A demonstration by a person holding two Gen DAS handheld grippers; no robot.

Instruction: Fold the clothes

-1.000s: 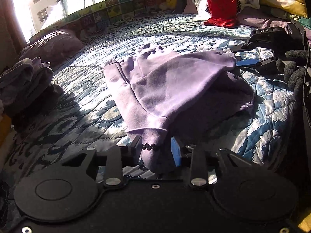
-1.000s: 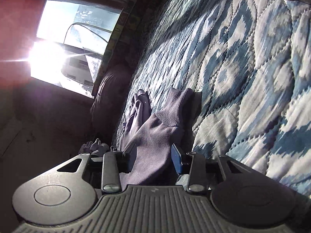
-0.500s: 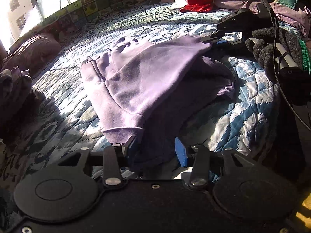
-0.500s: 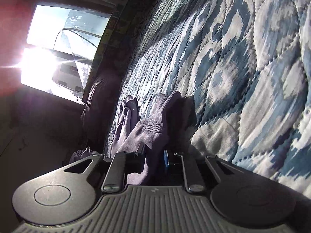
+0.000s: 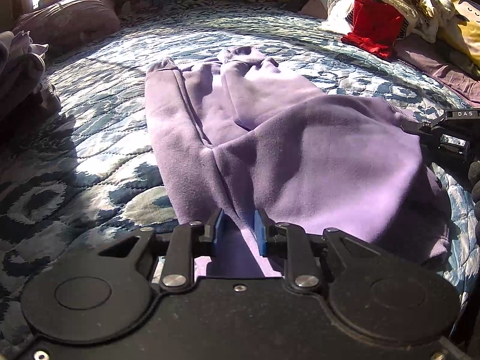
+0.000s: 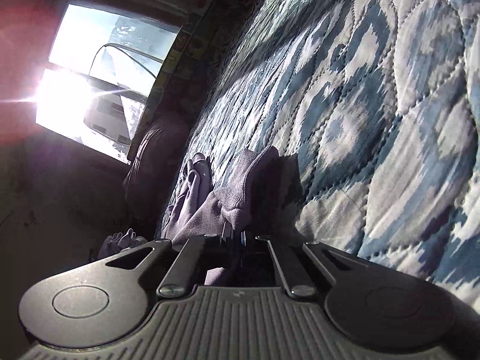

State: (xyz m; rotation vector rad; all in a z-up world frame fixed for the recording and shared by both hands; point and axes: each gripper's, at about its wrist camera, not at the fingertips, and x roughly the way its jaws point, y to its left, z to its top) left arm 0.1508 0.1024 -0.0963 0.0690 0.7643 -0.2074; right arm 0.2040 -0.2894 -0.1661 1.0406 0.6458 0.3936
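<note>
The left gripper (image 5: 237, 230) sits low over the bed (image 5: 90, 138), its jaws parted around a fold of the purple sweatshirt (image 5: 270, 150) without pinching it. Only the left view shows the garment spread half-folded on the quilt, near a red cloth (image 5: 375, 27). The right gripper (image 6: 233, 235), tilted sideways, looks clamped on a ribbed cuff (image 6: 240, 192), though shadow blurs it.

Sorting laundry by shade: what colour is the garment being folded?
Light purple garment; clearest in the left wrist view.
</note>
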